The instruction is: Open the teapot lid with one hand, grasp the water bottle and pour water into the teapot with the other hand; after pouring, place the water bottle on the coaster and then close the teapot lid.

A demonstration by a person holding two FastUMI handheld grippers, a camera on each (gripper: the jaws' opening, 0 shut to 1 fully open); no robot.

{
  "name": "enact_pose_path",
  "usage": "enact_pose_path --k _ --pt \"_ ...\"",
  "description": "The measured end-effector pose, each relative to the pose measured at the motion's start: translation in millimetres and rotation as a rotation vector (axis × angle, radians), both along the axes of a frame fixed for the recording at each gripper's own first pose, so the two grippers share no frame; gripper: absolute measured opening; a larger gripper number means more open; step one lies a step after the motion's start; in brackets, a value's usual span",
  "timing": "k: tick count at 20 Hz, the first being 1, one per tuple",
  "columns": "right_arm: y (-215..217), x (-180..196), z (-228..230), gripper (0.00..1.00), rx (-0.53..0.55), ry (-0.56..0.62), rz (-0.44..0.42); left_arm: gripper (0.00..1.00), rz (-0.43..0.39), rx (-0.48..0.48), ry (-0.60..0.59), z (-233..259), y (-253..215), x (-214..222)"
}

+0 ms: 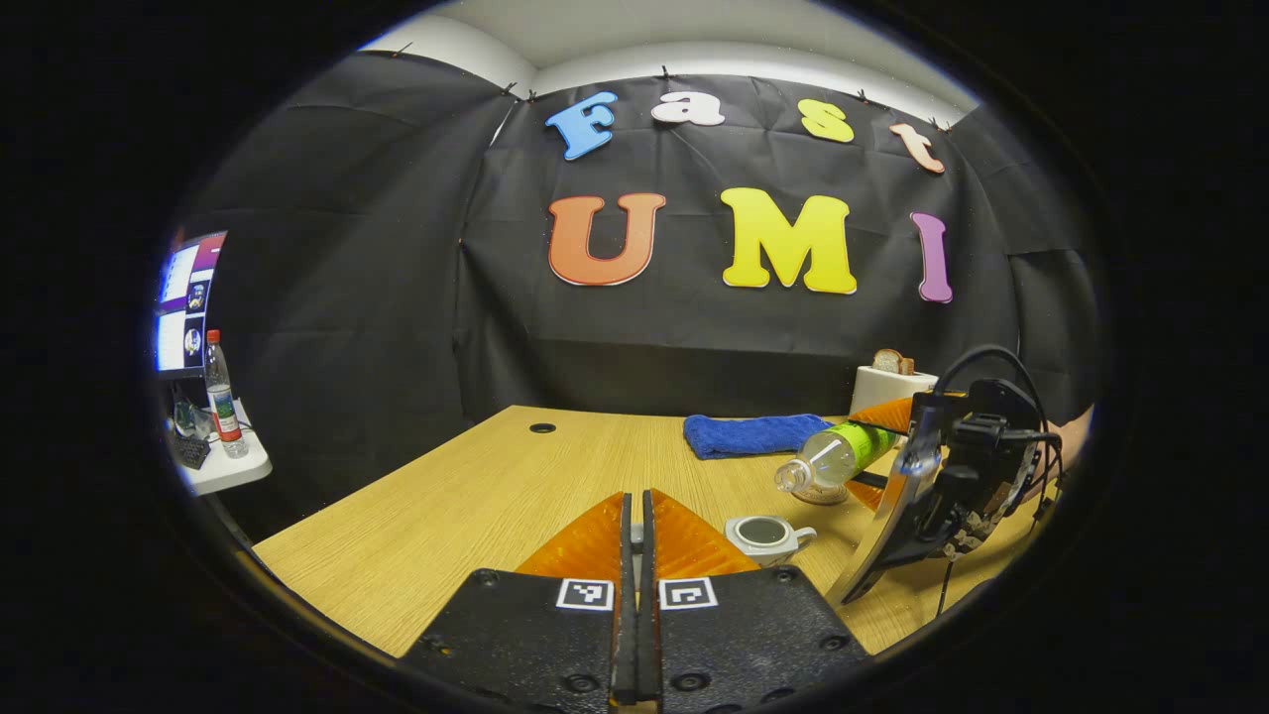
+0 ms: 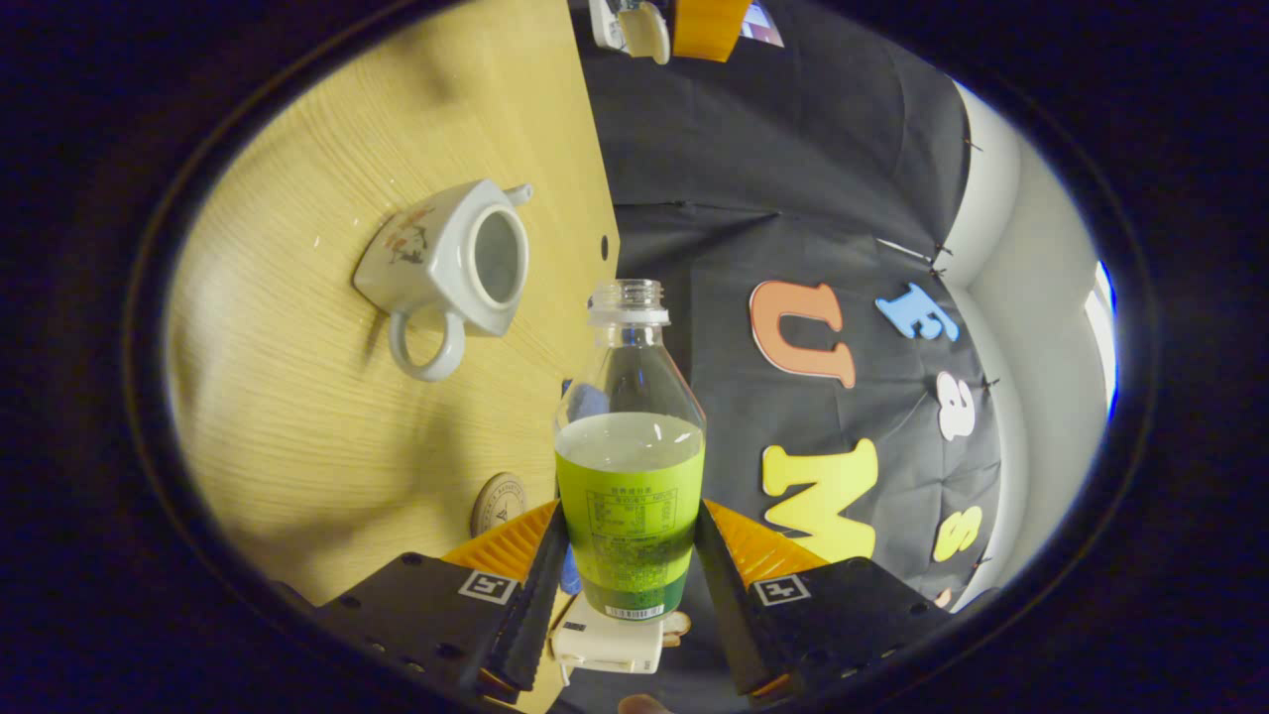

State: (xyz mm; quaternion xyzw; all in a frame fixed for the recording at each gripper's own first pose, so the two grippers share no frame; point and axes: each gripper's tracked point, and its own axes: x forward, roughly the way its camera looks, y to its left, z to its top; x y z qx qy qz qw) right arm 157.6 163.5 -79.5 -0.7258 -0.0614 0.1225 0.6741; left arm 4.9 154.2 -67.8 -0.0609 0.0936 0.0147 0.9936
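The white teapot (image 1: 765, 536) (image 2: 451, 263) stands on the wooden table (image 1: 476, 496) with its lid off and its opening bare. My right gripper (image 2: 631, 516) (image 1: 872, 452) is shut on the uncapped water bottle (image 2: 631, 466) (image 1: 833, 456), clamped at its green label. The bottle is partly full and tilted, its mouth pointing toward the teapot from up and to the right. No water runs from it. My left gripper (image 1: 635, 501) is shut in front of the teapot, with a small pale piece between its fingertips. In the right gripper view it holds a white piece, seemingly the teapot lid (image 2: 634, 28). A round coaster (image 2: 499, 501) lies near the bottle.
A folded blue towel (image 1: 753, 434) lies at the table's far side, with a white toaster (image 1: 887, 382) holding bread behind it. Off the left edge stands a side shelf (image 1: 223, 466) with another bottle (image 1: 223, 397) and a monitor (image 1: 188, 297).
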Motion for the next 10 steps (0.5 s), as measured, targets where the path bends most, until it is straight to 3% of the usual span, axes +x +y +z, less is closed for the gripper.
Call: enact_pose_path --k 10 --pt "7.6 4.1 14.1 0.71 -0.237 -0.131 0.075 0.03 0.01 -0.002 0.0 1.1 7.2 -2.1"
